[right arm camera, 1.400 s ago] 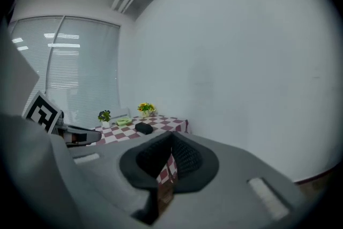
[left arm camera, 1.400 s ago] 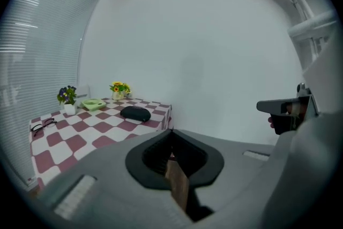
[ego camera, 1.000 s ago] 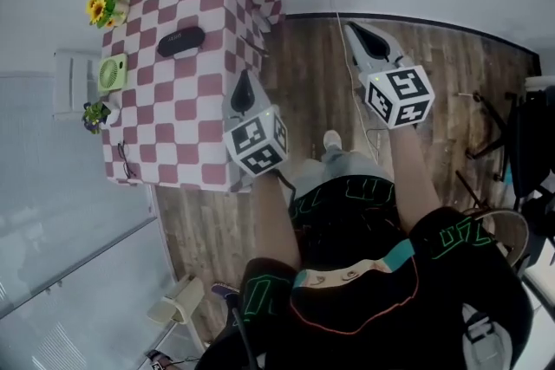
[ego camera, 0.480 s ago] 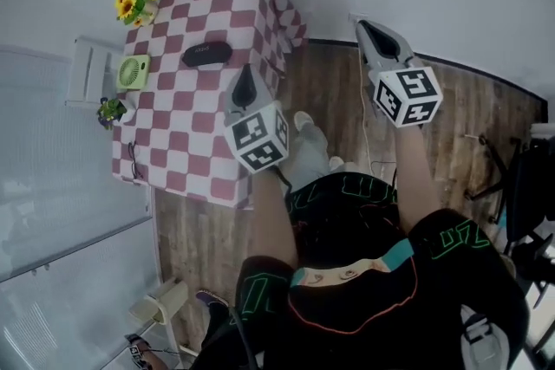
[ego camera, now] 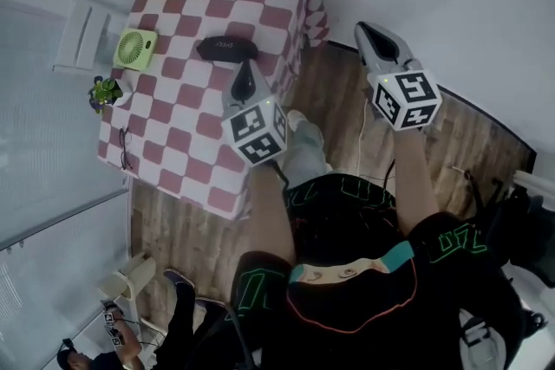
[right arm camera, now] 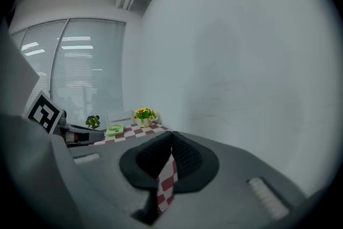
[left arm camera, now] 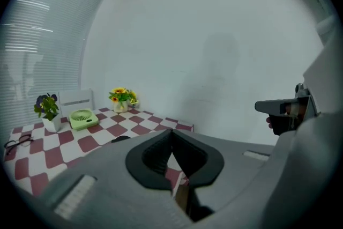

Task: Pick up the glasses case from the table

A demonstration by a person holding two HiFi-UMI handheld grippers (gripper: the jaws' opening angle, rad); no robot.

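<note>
Lying closed on table (ego camera: 186, 134): glasses case (ego camera: 227, 48)

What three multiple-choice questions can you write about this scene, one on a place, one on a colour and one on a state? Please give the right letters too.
1. Where does the glasses case lie?
A. on the checkered table
B. on the wooden floor
C. between a gripper's jaws

2. What colour is the small fan?
A. blue
B. green
C. black

3. How do the jaws of the left gripper stand?
A. together, holding nothing
B. closed on the case
C. wide apart

Answers:
1 A: the head view shows the case on the cloth.
2 B: the fan is light green.
3 A: the left gripper view shows the jaw tips meeting with nothing between them.
</note>
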